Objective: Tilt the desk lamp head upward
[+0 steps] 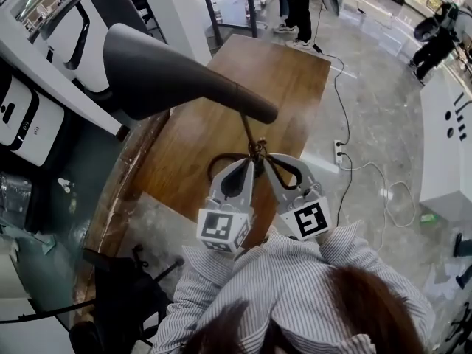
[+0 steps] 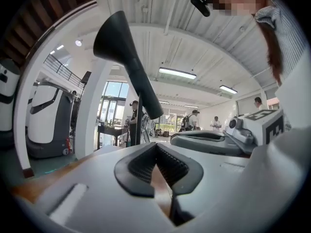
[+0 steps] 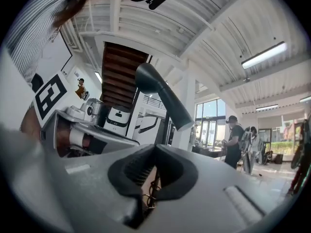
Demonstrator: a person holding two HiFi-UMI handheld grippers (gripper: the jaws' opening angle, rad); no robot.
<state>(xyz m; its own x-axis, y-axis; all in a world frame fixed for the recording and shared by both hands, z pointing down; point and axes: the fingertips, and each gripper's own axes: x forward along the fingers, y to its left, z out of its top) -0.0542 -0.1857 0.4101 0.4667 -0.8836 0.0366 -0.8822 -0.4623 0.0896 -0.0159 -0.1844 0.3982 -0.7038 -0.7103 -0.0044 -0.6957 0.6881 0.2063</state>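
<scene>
The desk lamp's big dark head (image 1: 169, 76) hangs over the left side of the wooden table (image 1: 295, 80), and its thin stem (image 1: 247, 127) runs down to a joint near the table's middle. My left gripper (image 1: 251, 162) and right gripper (image 1: 267, 161) lie side by side, with their tips meeting at the foot of that stem. In the left gripper view the lamp head (image 2: 119, 47) rises just beyond the left gripper (image 2: 156, 147), whose pads meet with nothing between them. The right gripper (image 3: 155, 148) is shut too, and the lamp head (image 3: 155, 89) stands beyond it.
White machines (image 1: 29, 124) line the left wall. A black chair (image 1: 125, 286) stands at the table's near left corner. A power strip (image 1: 338, 152) and white cable lie on the floor to the right. People stand at the far end (image 1: 299, 6).
</scene>
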